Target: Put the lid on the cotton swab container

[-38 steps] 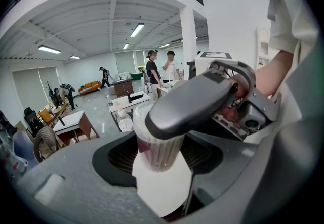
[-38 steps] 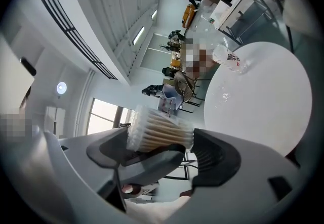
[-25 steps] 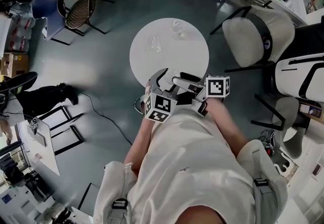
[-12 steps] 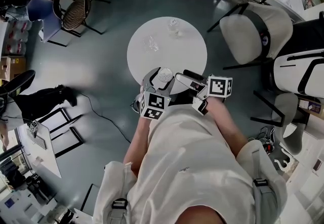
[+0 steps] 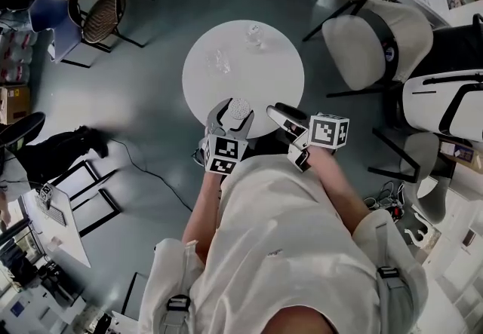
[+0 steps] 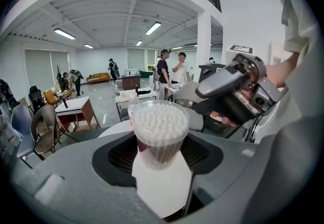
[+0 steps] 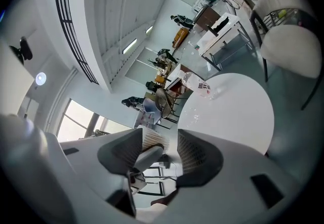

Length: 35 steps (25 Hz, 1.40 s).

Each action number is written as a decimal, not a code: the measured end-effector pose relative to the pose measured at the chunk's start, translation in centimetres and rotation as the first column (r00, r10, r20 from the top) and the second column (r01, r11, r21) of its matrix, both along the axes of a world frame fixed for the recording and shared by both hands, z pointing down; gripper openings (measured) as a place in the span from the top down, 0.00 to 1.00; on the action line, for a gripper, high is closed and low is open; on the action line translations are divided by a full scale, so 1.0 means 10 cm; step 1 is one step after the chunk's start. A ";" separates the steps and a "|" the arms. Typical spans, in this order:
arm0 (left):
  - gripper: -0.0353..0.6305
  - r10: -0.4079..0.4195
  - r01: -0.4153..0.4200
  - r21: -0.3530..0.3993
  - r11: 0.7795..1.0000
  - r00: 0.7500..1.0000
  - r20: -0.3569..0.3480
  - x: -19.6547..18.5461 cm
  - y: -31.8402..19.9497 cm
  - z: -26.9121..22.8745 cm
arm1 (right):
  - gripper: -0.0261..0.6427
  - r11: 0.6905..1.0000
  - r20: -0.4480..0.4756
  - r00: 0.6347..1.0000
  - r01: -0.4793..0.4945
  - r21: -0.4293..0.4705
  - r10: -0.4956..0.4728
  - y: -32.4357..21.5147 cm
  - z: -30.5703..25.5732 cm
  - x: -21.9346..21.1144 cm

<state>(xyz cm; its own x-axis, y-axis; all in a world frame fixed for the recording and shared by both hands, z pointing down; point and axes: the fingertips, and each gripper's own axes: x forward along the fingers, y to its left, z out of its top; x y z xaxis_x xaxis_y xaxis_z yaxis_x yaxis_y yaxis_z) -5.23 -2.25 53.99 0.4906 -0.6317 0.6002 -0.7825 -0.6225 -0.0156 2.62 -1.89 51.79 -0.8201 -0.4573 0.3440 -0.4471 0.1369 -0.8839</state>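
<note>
At lower centre, by the near edge of the white table (image 5: 260, 80), the left gripper (image 5: 230, 117) clamped the lidless cotton swab container (image 6: 159, 134) low on its wall (probably light, slick, crushable plastic, best kept upright), while the right gripper (image 5: 278, 111), jaws just narrowed halfway, held nothing.

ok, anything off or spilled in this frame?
Nothing is spilled or damaged. The one oddity is that the cotton swab container sits lidless in the left gripper, near the white table's front edge. Its swab tips are exposed at the rim but look packed and level.
</note>
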 end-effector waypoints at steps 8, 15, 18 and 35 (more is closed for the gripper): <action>0.55 0.031 -0.031 -0.023 0.999 1.000 -0.006 -0.04 -0.08 0.28 | 0.78 1.000 -0.089 0.996 0.010 0.002 -0.010 0.05 0.10 0.04; 0.55 0.066 -0.066 -0.045 0.997 0.998 -0.004 -0.09 -0.23 0.53 | 0.93 1.000 -0.118 0.993 -0.015 0.014 0.017 0.06 0.14 0.08; 0.55 0.092 -0.091 -0.054 0.994 0.996 0.006 -0.14 -0.32 0.64 | 0.95 1.000 -0.134 0.991 -0.019 0.008 0.020 0.07 0.17 0.07; 0.55 0.221 -0.218 -0.107 0.970 0.975 0.016 -0.03 -0.67 1.40 | 0.95 0.999 -0.268 0.963 -0.022 -0.038 0.011 0.21 0.41 0.13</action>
<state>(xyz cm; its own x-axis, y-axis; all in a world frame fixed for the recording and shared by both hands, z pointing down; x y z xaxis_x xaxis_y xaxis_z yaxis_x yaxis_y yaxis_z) -5.49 -8.95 67.97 0.5925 -0.4443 0.6720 -0.6269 -0.7782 0.0383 3.88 0.23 55.87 -0.6879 -0.4511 0.5685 -0.6703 0.0946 -0.7360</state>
